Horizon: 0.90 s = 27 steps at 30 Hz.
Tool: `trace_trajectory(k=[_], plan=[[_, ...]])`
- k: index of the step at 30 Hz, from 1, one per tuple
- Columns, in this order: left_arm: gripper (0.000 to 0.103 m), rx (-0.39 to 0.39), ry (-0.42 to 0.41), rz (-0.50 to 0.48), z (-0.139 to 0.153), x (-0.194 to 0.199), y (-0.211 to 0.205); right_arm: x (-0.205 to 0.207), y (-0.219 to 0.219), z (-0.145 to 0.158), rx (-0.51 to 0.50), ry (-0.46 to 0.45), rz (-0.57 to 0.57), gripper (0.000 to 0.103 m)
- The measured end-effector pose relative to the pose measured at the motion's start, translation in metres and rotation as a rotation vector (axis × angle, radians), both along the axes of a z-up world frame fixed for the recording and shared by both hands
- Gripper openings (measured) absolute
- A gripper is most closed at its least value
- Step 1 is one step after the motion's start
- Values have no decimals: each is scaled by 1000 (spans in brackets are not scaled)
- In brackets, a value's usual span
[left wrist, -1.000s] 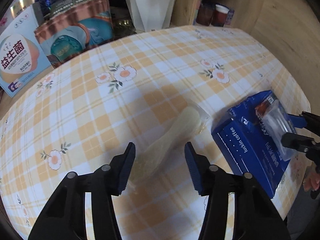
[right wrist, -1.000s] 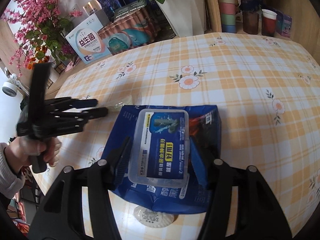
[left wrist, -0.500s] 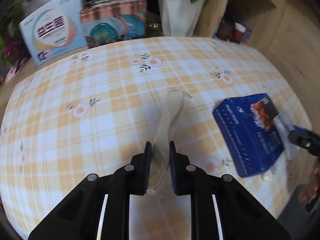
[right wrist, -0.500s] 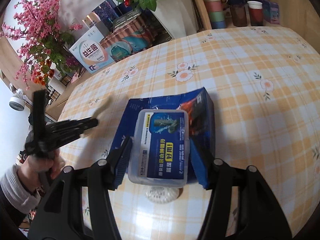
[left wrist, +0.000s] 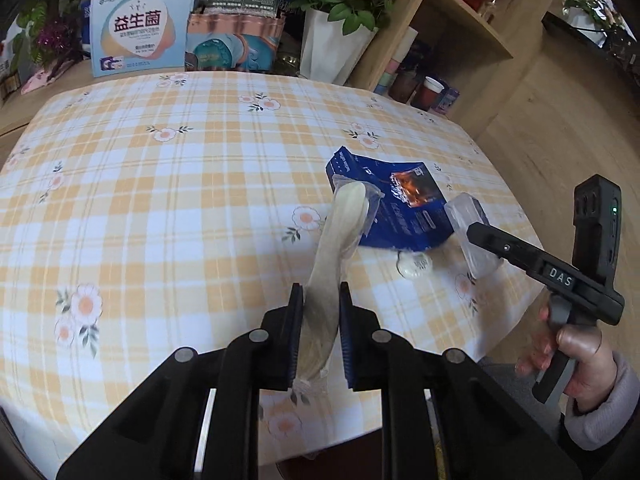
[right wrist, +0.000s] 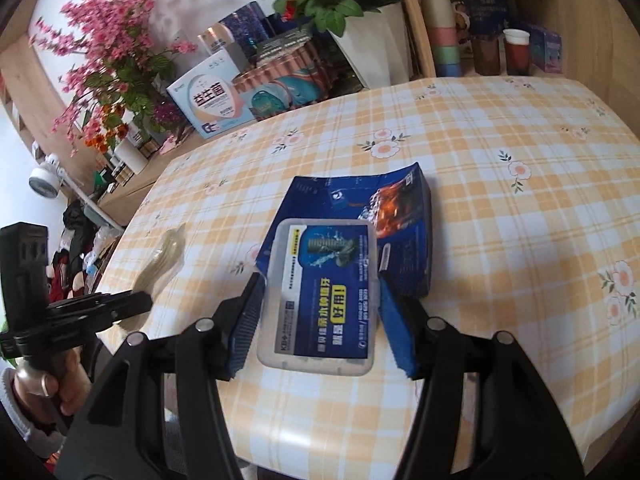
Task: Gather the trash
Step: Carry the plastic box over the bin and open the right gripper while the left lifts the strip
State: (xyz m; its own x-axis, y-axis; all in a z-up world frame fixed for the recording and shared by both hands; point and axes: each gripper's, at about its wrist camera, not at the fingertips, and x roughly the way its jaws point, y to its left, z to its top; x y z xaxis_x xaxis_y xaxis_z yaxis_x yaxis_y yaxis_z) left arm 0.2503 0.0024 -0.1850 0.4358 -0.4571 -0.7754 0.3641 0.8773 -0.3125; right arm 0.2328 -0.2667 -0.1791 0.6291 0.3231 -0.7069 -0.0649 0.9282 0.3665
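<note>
Clear plastic-wrapped pale spoon [left wrist: 340, 240] clamped in left tool [left wrist: 320, 336], raised off checked bench [left wrist: 180, 200]. Translucent lidded box [right wrist: 324, 292] gripped in right tool [right wrist: 320, 316], above flattened blue carton [right wrist: 400, 220].

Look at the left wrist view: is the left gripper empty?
No, the left gripper is shut on a wrapped spoon, which sticks out forward from between its pads above the table.
</note>
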Motion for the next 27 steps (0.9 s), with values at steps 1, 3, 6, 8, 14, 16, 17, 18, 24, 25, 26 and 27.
trace_trajectory(k=[1, 3, 6, 8, 14, 16, 17, 18, 24, 25, 26, 27], plan=[[17, -9, 3, 7, 2, -6, 2, -6, 0, 0, 5, 0, 1, 58], [17, -45, 20, 34, 5, -20, 7, -14, 0, 0, 10, 2, 3, 58], [17, -65, 26, 58, 8, -42, 10, -30, 1, 1, 12, 4, 11, 58], [17, -75, 31, 73, 11, -56, 11, -40, 3, 2, 3, 1, 21, 58], [17, -60, -21, 114, 26, -100, 15, -73, 8, 8, -5, -20, 51, 58], [17, -80, -15, 138, 29, -115, 20, -83, 11, 9, -4, -22, 61, 58], [17, -91, -13, 149, 31, -121, 22, -91, 12, 10, -3, -26, 69, 58], [17, -100, -15, 156, 32, -126, 24, -96, 14, 10, -4, -29, 74, 58], [17, -108, -40, 186, 39, -160, 26, -131, 20, 9, -18, -30, 95, 58], [17, -109, -46, 188, 39, -164, 26, -135, 20, 10, -24, -32, 99, 58], [17, -109, -51, 191, 40, -169, 26, -142, 22, 11, -40, -36, 106, 58], [17, -113, -52, 189, 40, -173, 25, -147, 22, 12, -53, -38, 112, 58]])
